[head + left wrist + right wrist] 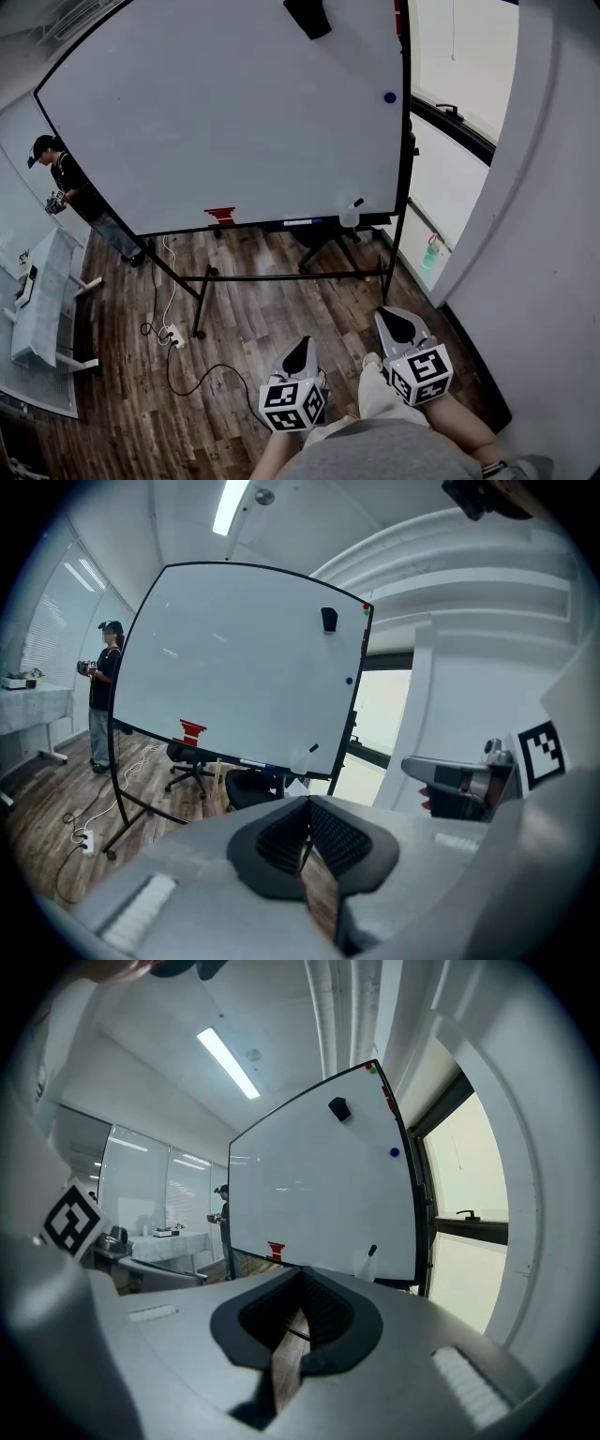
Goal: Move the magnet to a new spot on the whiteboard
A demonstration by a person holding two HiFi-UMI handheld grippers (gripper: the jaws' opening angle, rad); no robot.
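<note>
A small blue magnet (390, 97) sticks near the right edge of the big whiteboard (234, 122), below a black eraser (307, 16). It also shows in the left gripper view as the magnet (350, 680) and in the right gripper view as the magnet (394, 1152). My left gripper (298, 354) and right gripper (398, 323) hang low over the wooden floor, close to my body and far from the board. Both point toward it. Each one's jaws are shut with nothing between them: left gripper (307, 841), right gripper (298, 1321).
The board's tray carries a red object (221, 216), markers (302, 222) and a spray bottle (352, 214). An office chair (323, 239) stands behind the board's black frame. A power strip (173, 336) with cables lies on the floor. A person (70, 187) stands far left by a table (47, 300). A white wall (544, 234) is close on the right.
</note>
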